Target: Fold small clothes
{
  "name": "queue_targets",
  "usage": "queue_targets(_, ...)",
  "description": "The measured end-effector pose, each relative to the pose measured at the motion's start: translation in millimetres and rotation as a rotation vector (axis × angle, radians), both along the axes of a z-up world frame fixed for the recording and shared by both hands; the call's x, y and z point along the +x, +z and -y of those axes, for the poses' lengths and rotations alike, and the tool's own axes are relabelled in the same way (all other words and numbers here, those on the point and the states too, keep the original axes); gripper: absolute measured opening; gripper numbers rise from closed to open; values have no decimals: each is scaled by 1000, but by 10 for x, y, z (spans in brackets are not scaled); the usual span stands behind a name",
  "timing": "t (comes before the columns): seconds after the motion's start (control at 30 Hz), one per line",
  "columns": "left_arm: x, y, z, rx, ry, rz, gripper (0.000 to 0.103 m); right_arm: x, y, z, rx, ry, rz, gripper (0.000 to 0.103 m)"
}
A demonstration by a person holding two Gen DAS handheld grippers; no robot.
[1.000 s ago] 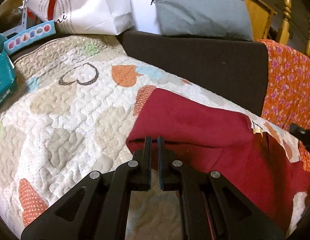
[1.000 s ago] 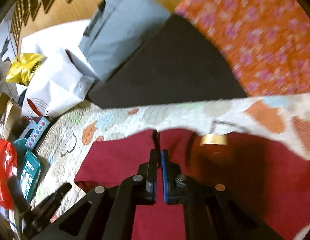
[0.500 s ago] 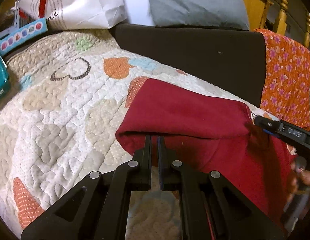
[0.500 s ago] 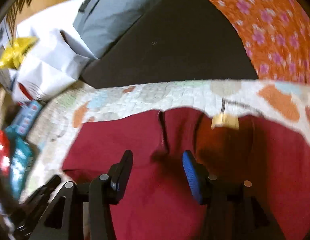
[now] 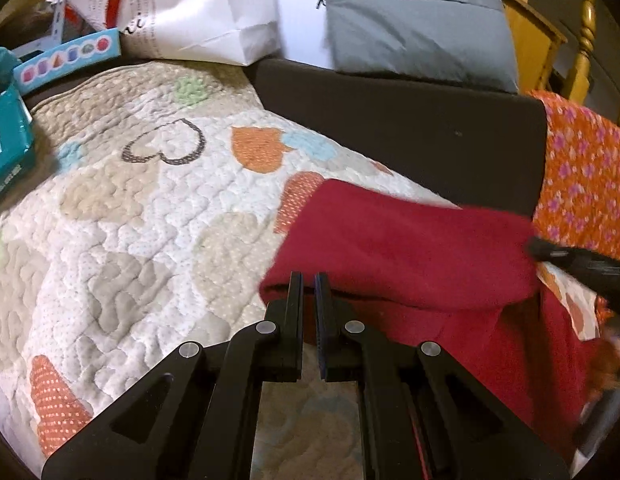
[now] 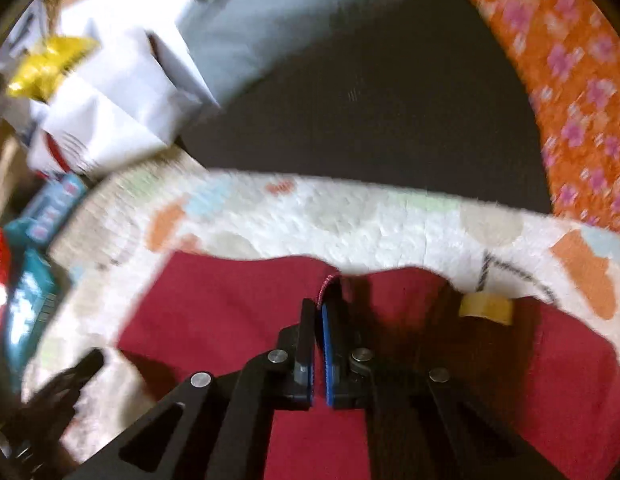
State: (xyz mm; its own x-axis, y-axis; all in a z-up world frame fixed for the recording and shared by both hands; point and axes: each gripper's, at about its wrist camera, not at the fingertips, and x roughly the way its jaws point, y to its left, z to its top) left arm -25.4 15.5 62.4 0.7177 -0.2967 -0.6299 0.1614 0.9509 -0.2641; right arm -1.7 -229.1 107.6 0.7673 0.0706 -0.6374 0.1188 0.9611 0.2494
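Garment: a red cloth [image 5: 394,248] on the quilt [image 5: 129,208], partly folded — its doubled edge lies right at both tools' tips.
Left gripper [image 5: 307,280]: pressed together at that fold's near corner; whether cloth sits between the pads is hidden.
Right gripper [image 6: 321,308]: just snapped closed, pinching a hem that stands up between its pads.
Step, as I judge it: carry the pinched edge over — lift both hands level and keep the span taut, so the fold lands square.
Risk: thin hem slipping out.
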Motion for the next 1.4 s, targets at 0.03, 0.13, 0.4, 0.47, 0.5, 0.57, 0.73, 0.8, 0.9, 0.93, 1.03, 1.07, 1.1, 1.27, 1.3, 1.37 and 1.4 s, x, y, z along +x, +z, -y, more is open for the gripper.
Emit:
queue_targets(0.03,-9,10,-5,2,4,6,4,-88,87,0,5,4,25,3)
queue_targets(0.13,-34,23,-11,8,6,16,4,-477,373,82,1,-16,89,3)
queue_targets(0.4,-69,30,109,25,-34,30,4,-1167,203,616,-105,-240,17,3)
queue_targets(0.47,-92,32,174,41,-53,42,4,-1200,-17,815,-115,-310,-43,3)
queue_targets(0.5,-106,34,211,50,-64,51,4,-1215,-146,908,-131,-347,-80,3)
queue_targets(0.57,-117,26,264,65,-82,57,4,-1295,-299,1081,-94,-373,-121,3)
queue_targets(0.73,-123,-24,380,93,-122,45,4,-1387,-378,1235,-61,-382,-150,3)
queue_targets(0.8,-137,-24,403,98,-133,49,4,-1379,-349,1232,-81,-407,-185,4)
queue_targets(0.9,-163,-5,419,75,-169,51,4,-1391,-155,1120,-166,-450,-167,10)
queue_targets(0.93,-174,-2,433,68,-187,49,5,-1384,-69,1050,-168,-433,-130,15)
queue_targets(1.03,-210,-18,507,63,-234,38,26,-1187,149,740,-99,-253,-19,43)
queue_targets(1.07,-231,-26,529,60,-243,36,30,-1098,165,646,-70,-192,1,44)
queue_targets(1.1,-249,-30,546,56,-256,35,30,-951,168,521,-51,-124,6,44)
queue_targets(1.27,-281,-42,615,45,-306,30,36,-378,16,109,-96,3,-30,44)
queue_targets(1.3,-260,-79,643,43,-323,4,38,-308,-27,75,-76,19,-41,43)
queue_targets(1.37,-213,-165,703,34,-354,-58,38,-187,-141,22,-33,46,-66,43)
queue_targets(1.4,-210,-184,714,25,-361,-69,38,-145,-223,15,-29,42,-83,43)
